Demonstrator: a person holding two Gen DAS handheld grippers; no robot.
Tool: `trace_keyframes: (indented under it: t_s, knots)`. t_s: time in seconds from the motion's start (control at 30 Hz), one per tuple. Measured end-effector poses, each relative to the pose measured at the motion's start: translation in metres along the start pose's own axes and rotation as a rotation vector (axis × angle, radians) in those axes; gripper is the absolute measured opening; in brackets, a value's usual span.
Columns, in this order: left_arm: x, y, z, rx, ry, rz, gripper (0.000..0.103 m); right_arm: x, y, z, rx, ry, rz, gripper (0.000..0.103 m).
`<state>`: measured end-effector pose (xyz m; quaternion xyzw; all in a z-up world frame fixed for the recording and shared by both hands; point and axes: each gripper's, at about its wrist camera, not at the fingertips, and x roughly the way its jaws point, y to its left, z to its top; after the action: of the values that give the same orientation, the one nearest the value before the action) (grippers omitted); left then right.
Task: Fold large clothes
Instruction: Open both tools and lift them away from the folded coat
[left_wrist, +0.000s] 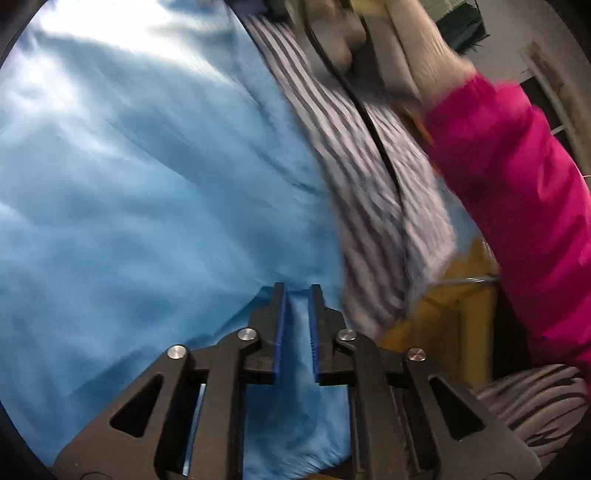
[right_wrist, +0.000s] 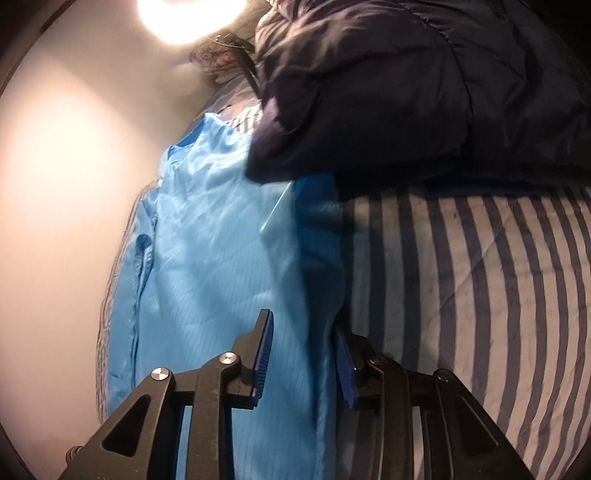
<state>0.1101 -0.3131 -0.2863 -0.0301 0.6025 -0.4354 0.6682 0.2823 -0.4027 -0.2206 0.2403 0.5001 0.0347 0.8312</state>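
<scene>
A large light-blue garment (left_wrist: 147, 203) lies spread over a blue-and-white striped sheet (left_wrist: 354, 166). My left gripper (left_wrist: 297, 291) hovers over its lower edge with a narrow gap between the blue pads; cloth shows through the gap and nothing is pinched. In the right wrist view the same garment (right_wrist: 221, 240) runs up the middle. My right gripper (right_wrist: 302, 321) stands wide apart astride a fold of it. The fold's edge covers the tip of the right finger, and the pads do not press on it. The left wrist view is blurred.
A dark quilted jacket (right_wrist: 388, 92) lies heaped on the striped sheet (right_wrist: 480, 277) at the top right. A cream wall (right_wrist: 55, 184) with a bright lamp (right_wrist: 188, 18) borders the left. A person's pink sleeve (left_wrist: 517, 184) crosses the right, above something yellow (left_wrist: 461, 295).
</scene>
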Motion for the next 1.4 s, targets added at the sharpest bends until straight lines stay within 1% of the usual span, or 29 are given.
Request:
trace_keyframes:
  t_s: [0.03,0.07,0.1,0.17,0.2,0.23,0.3,0.37,0.47,0.57,0.7,0.8,0.87,0.9,0.97,1.07,1.13,1.23,1.27,1.33,1.4]
  knots:
    - [0.001,-0.007,-0.004,0.03,-0.016,-0.001,0.025,0.001,-0.001,0.002,-0.001,0.0,-0.004,0.033]
    - [0.0,-0.013,-0.006,0.069,-0.027,0.006,0.035,0.003,-0.002,0.005,-0.002,0.0,-0.005,0.033]
    - [-0.002,-0.018,-0.009,0.092,-0.031,0.012,0.038,0.005,-0.002,0.007,-0.004,-0.001,-0.005,0.032]
    - [-0.006,-0.023,-0.011,0.097,-0.038,0.028,0.038,0.01,0.001,0.01,-0.016,0.002,-0.003,0.023]
    - [-0.009,-0.023,-0.011,0.092,-0.043,0.025,0.038,0.01,0.002,0.01,-0.022,0.006,-0.009,0.01]
    - [-0.012,-0.025,-0.012,0.089,-0.053,0.034,0.038,0.012,0.006,0.01,-0.033,0.011,-0.032,0.003]
    - [-0.02,-0.027,-0.013,0.103,-0.086,0.058,0.038,0.008,0.012,0.01,-0.052,0.007,-0.048,0.001]
    - [-0.026,-0.023,-0.017,0.106,-0.1,0.09,0.038,0.0,0.018,0.009,-0.067,-0.005,-0.048,0.0]
    - [-0.022,-0.009,-0.024,0.061,-0.054,0.076,0.038,-0.003,0.037,0.012,-0.067,-0.023,-0.063,0.0]
    - [-0.029,-0.001,-0.032,0.033,-0.045,0.049,0.038,-0.008,0.054,0.013,-0.044,-0.026,-0.065,0.0]
    - [-0.073,0.0,-0.04,0.027,-0.111,0.025,0.038,-0.014,0.086,0.016,-0.055,-0.039,-0.069,0.0]
    - [-0.123,0.01,-0.052,0.009,-0.19,0.023,0.038,-0.019,0.111,0.019,-0.061,-0.049,-0.073,0.0]
    - [-0.156,0.02,-0.062,0.0,-0.246,0.047,0.038,-0.019,0.13,0.021,-0.078,-0.051,-0.085,0.0]
    - [-0.164,0.023,-0.067,-0.002,-0.263,0.06,0.038,-0.017,0.138,0.021,-0.083,-0.05,-0.092,0.0]
    - [-0.193,0.035,-0.08,-0.011,-0.315,0.108,0.038,-0.015,0.154,0.022,-0.096,-0.049,-0.111,0.0]
    - [-0.227,0.053,-0.097,-0.041,-0.376,0.144,0.038,-0.003,0.18,0.024,-0.109,-0.045,-0.142,0.0]
    - [-0.244,0.062,-0.104,-0.067,-0.414,0.158,0.038,0.015,0.201,0.025,-0.123,-0.036,-0.167,0.0]
    - [-0.26,0.071,-0.118,-0.092,-0.46,0.176,0.038,0.037,0.221,0.025,-0.133,-0.012,-0.186,0.0]
    - [-0.262,0.074,-0.115,-0.099,-0.467,0.18,0.038,0.048,0.231,0.026,-0.142,-0.005,-0.198,0.0]
    - [-0.272,0.087,-0.121,-0.124,-0.484,0.18,0.038,0.07,0.247,0.025,-0.166,0.006,-0.222,0.0]
    - [-0.28,0.101,-0.124,-0.144,-0.493,0.183,0.038,0.092,0.258,0.025,-0.168,0.027,-0.224,0.0]
